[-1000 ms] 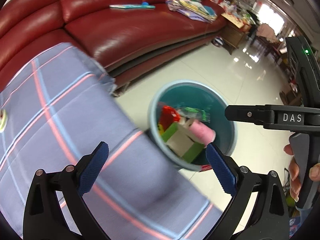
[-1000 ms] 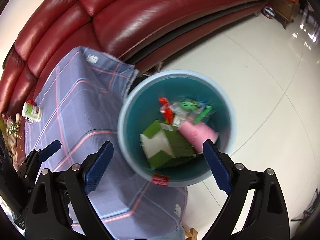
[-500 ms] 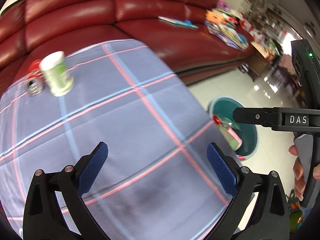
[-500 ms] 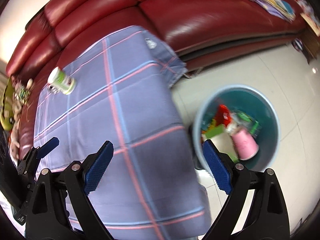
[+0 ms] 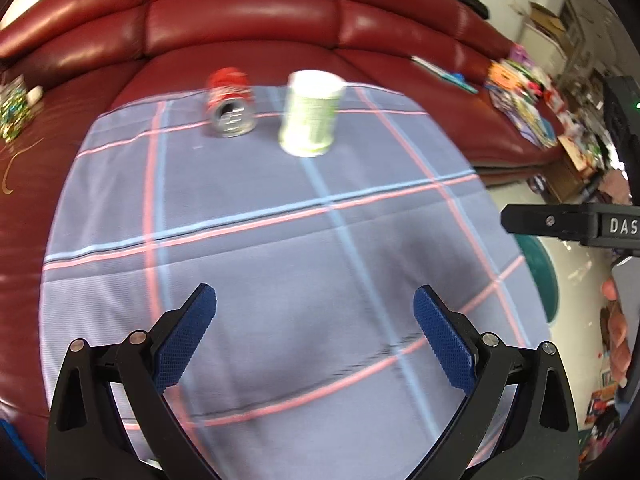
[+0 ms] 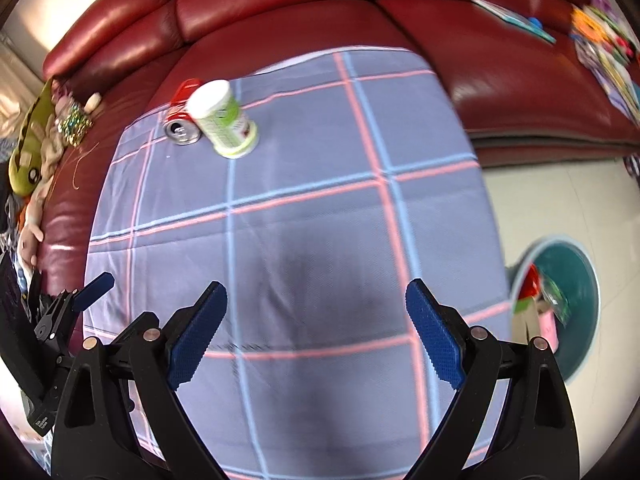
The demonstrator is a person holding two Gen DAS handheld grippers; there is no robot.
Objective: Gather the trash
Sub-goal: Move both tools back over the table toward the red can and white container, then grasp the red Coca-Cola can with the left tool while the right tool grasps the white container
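Note:
A red soda can (image 5: 231,106) lies on its side at the far end of the table with the purple checked cloth (image 5: 280,264). A white and green cup (image 5: 311,114) stands upright beside it. Both also show in the right wrist view, the can (image 6: 183,118) and the cup (image 6: 223,120). My left gripper (image 5: 314,336) is open and empty above the near part of the cloth. My right gripper (image 6: 316,332) is open and empty too. The teal trash bin (image 6: 576,300) stands on the floor to the right and holds several pieces of trash.
A red leather sofa (image 5: 248,20) curves behind the table, with books and papers (image 5: 520,100) on its right seat and toys (image 6: 36,148) on its left. The tiled floor (image 6: 552,200) lies to the right. The right gripper's body (image 5: 580,224) shows in the left wrist view.
Both grippers have swung left from over the bin to over the table. The can and cup are now nearer the middle of both views. Both grippers stay open.

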